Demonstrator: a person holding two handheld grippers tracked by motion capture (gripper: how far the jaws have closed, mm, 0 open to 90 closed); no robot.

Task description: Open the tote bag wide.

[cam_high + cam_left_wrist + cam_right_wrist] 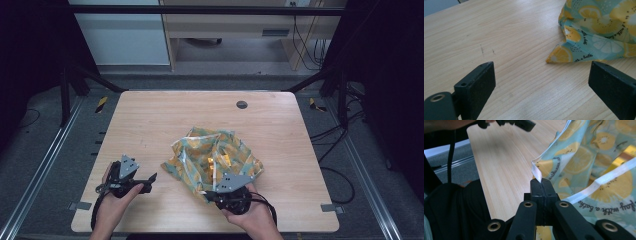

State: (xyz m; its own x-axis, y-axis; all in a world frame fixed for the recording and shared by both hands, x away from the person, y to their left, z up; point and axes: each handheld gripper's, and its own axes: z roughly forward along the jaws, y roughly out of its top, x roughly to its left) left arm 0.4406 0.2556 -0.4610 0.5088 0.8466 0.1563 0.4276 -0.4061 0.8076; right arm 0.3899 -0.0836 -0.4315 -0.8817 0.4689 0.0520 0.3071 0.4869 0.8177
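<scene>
The work in hand looks like spreading or folding the lemon-print cloth (212,160), and it seems to be at an early stage: the cloth lies crumpled in 1 loose heap on the table (150,120), a little right of centre and toward the near edge, with no neat fold or flat panel to be seen. What is done, as far as the pictures show, is a first hold. The right gripper (226,192) sits at the near edge of the heap, and in the right gripper view its 2 fingers (543,188) are pressed together with the cloth's white hem (536,171) rising from between their tips, so they are pinching that edge. The right hand (255,217) comes in from the bottom, its gripper pointing away from the person, low over the table. The left gripper (145,182) rests on the table well left of the cloth and points toward it; the left hand (112,197) wraps its body. In the left gripper view its fingers (475,85) stand wide apart with nothing between them, and a pointed corner of the cloth (556,56) lies just ahead on the wood. Left to do, by my judgement: take a second corner, draw the cloth out and lay it flat.
</scene>
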